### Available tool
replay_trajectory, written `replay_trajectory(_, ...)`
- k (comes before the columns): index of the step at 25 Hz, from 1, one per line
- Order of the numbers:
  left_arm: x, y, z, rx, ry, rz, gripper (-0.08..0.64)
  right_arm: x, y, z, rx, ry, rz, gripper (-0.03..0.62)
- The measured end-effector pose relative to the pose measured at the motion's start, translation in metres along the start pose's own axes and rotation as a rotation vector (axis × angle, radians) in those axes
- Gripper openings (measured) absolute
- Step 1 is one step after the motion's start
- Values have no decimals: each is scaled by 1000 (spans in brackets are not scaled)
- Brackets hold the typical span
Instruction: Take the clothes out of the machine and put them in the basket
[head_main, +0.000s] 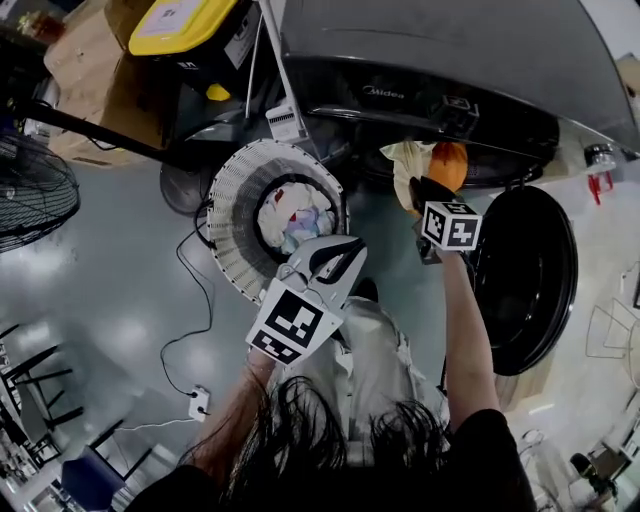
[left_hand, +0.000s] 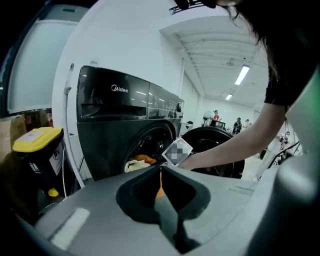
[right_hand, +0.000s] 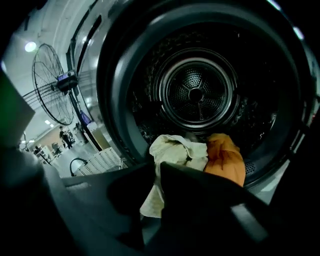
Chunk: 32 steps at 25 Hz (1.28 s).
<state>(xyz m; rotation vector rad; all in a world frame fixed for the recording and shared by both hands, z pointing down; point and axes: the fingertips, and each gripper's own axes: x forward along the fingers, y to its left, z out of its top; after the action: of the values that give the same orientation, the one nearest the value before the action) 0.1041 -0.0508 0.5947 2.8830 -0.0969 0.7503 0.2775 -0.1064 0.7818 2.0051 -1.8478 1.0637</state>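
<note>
The dark front-loading machine (head_main: 420, 60) stands with its round door (head_main: 525, 280) swung open to the right. My right gripper (head_main: 425, 190) is at the drum mouth, shut on a cream cloth (right_hand: 172, 150) that hangs down between its jaws. An orange garment (right_hand: 225, 157) lies beside the cloth on the drum's lip, and the drum (right_hand: 195, 92) behind looks bare. The white ribbed basket (head_main: 235, 200) sits on the floor left of the machine and holds pale, mixed-colour clothes (head_main: 295, 215). My left gripper (head_main: 340, 262) hovers at the basket's near rim, jaws shut with nothing in them.
A yellow-lidded bin (head_main: 185, 22) and cardboard boxes (head_main: 85, 60) stand left of the machine. A floor fan (head_main: 35, 190) is at the far left. A cable and power strip (head_main: 198, 400) lie on the grey floor near my left arm.
</note>
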Motion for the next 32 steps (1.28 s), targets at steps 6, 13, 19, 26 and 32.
replay_trajectory(6,-32,-10,24,-3,9,11,0,-47,35,22,32,-40,49,57)
replay_trajectory(13,-64,-22,54,5,17,38,0,-105,71,47,18,-70,100,57)
replay_trajectory(19,-85,-27,70,17,37,63,0,-142,97,75,22,-112,140,57)
replay_trajectory(26,-112,-31,95,-8,46,104,0,-179,119,110,47,-155,170,57)
replay_trajectory(32,-111,-24,123,-35,14,128,13,-206,132,139,82,-188,196,57)
